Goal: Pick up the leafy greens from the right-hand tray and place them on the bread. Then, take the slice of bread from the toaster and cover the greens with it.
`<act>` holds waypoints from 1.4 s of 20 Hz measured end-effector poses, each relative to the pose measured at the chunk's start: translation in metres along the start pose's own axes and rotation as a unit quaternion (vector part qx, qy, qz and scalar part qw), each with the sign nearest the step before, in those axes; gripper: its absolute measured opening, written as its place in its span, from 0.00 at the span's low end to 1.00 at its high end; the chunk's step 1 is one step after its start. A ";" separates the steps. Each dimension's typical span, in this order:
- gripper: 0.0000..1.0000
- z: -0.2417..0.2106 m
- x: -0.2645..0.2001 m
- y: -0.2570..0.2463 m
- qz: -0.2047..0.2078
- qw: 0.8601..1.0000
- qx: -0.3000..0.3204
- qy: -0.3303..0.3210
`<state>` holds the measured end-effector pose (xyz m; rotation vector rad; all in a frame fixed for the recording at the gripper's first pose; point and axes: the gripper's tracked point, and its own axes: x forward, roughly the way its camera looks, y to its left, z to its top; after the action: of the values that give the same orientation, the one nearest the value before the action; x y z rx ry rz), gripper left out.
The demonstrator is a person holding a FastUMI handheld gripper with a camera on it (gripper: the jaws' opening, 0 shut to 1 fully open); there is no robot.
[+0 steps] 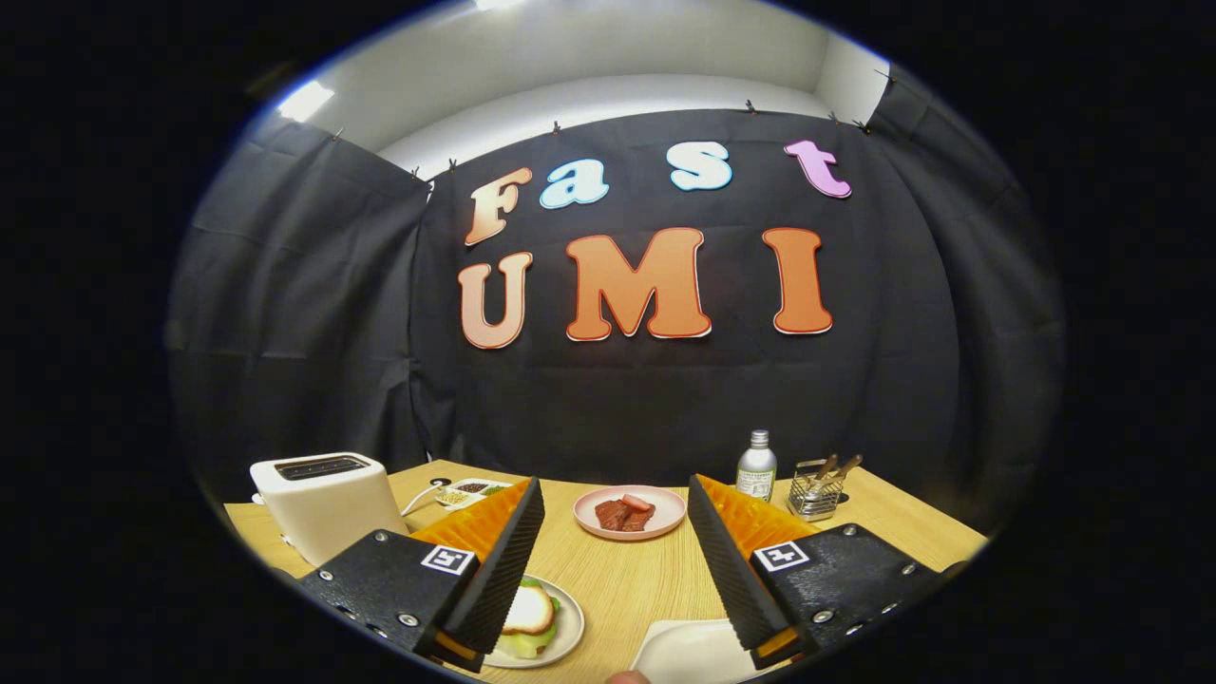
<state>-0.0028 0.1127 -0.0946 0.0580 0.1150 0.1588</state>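
My gripper (616,483) stands open above the wooden table (627,579), with nothing between its fingers. Partly hidden behind the left finger, a white plate (568,629) holds a slice of bread (530,608) lying on top of leafy greens (521,648). A white toaster (323,499) stands to the left, beyond the left finger; its top slot looks dark and I cannot tell what is inside. A white tray (689,651) lies beside the right finger, and its visible part is bare.
A pink plate (665,518) with pieces of red meat sits just beyond the fingertips. Behind it stand a bottle (757,467) and a wire basket (815,492) with utensils. A small dish of seasonings (470,491) and a white cord lie next to the toaster.
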 end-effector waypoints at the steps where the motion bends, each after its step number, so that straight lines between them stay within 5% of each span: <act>1: 0.91 0.000 -0.001 0.001 0.000 1.000 0.000 0.001; 28: 0.91 -0.002 -0.007 0.010 0.018 1.000 0.000 0.009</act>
<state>-0.0112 0.1215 -0.0950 0.0579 0.1324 0.1947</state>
